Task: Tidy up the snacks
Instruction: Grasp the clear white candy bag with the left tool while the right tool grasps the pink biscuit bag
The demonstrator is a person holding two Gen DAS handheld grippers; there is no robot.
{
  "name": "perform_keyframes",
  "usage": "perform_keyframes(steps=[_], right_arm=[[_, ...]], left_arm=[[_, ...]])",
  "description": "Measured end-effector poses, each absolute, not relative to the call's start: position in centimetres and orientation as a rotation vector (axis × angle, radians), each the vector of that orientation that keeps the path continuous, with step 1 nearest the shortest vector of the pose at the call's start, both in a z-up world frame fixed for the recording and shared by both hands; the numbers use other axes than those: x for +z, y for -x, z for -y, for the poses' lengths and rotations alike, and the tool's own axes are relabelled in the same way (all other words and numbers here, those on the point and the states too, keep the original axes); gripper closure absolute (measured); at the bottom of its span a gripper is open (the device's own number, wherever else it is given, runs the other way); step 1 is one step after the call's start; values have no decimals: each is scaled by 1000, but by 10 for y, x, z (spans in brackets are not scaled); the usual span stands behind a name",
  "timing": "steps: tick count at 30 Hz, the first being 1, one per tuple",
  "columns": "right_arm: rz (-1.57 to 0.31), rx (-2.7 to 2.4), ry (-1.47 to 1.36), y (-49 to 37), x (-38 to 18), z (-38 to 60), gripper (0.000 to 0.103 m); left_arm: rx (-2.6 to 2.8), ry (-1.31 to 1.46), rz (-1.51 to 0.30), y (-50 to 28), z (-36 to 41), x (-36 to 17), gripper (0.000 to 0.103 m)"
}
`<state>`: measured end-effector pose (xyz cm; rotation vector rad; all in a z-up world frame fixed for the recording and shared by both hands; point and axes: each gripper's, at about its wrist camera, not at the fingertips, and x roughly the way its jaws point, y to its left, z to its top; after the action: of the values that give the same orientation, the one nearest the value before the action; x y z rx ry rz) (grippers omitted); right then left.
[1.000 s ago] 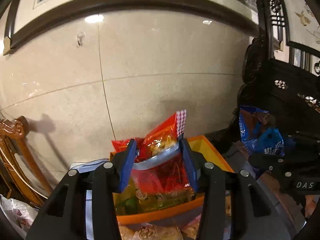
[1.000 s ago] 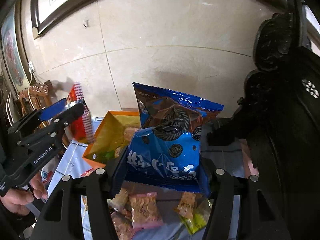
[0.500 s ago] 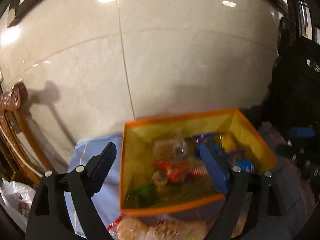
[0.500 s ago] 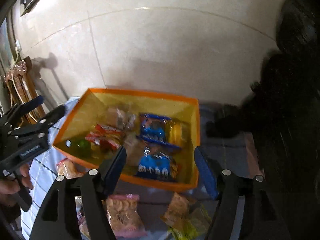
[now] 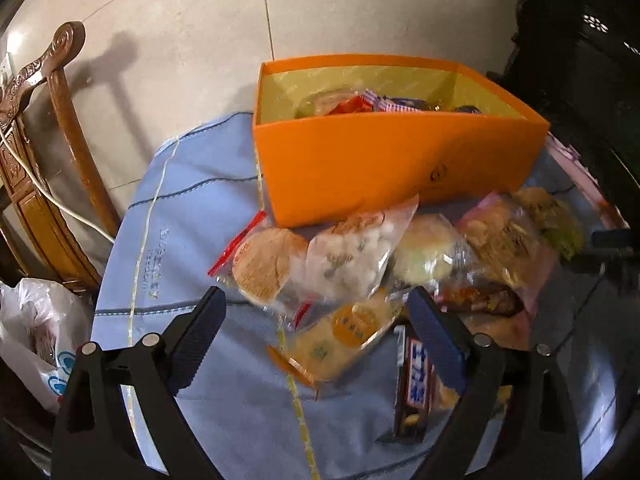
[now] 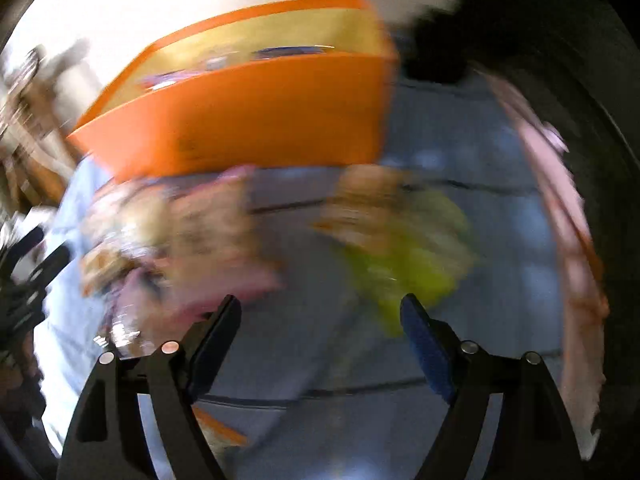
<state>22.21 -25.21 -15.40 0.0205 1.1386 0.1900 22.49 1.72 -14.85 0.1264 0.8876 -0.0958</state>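
An orange box (image 5: 392, 160) with a yellow lining stands on the blue cloth and holds several snack packets. In front of it lies a pile of loose snacks: a clear bag of round biscuits (image 5: 264, 264), a white puffed snack bag (image 5: 352, 252), a yellow packet (image 5: 344, 340) and a dark bar (image 5: 414, 384). My left gripper (image 5: 316, 320) is open and empty, low over this pile. The right wrist view is blurred; my right gripper (image 6: 320, 320) is open and empty above a green-yellow packet (image 6: 412, 264) and a pink packet (image 6: 192, 248), with the box (image 6: 256, 120) behind.
A carved wooden chair (image 5: 44, 128) with a white cable stands at the left. A white plastic bag (image 5: 32, 332) hangs below the table edge. Dark carved furniture (image 5: 580, 40) stands at the right. A tiled wall rises behind the box.
Both grippers opened and let the red bag and the blue bag go into the orange box. Both then dropped down and back toward the loose snacks in front of the box.
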Motion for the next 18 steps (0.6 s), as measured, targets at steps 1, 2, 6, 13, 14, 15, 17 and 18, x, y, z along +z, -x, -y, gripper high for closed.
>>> perform_keyframes(steps=[1, 2, 6, 13, 14, 15, 17, 18], right_arm=[[-1135, 212, -3, -224, -153, 243, 21], [-1133, 231, 24, -228, -155, 232, 21], [-1142, 251, 89, -245, -166, 200, 21], [-1247, 263, -11, -270, -204, 200, 51], [-1246, 247, 2, -270, -203, 203, 68], [-1244, 251, -7, -269, -203, 206, 68], [-1236, 254, -35, -264, -200, 214, 69], [-1231, 253, -46, -261, -199, 217, 70]], left_arm=[[-89, -126, -879, -230, -15, -147, 13], [-83, -124, -871, -237, -11, -146, 13], [-50, -123, -893, -273, 1, -152, 13], [-115, -67, -993, -293, 0, -190, 66], [-137, -55, -988, -289, 0, -189, 69], [-155, -28, -990, -287, -1, -189, 71], [-192, 44, -998, -278, -9, -188, 73], [-209, 61, -1000, -273, -11, -188, 74]])
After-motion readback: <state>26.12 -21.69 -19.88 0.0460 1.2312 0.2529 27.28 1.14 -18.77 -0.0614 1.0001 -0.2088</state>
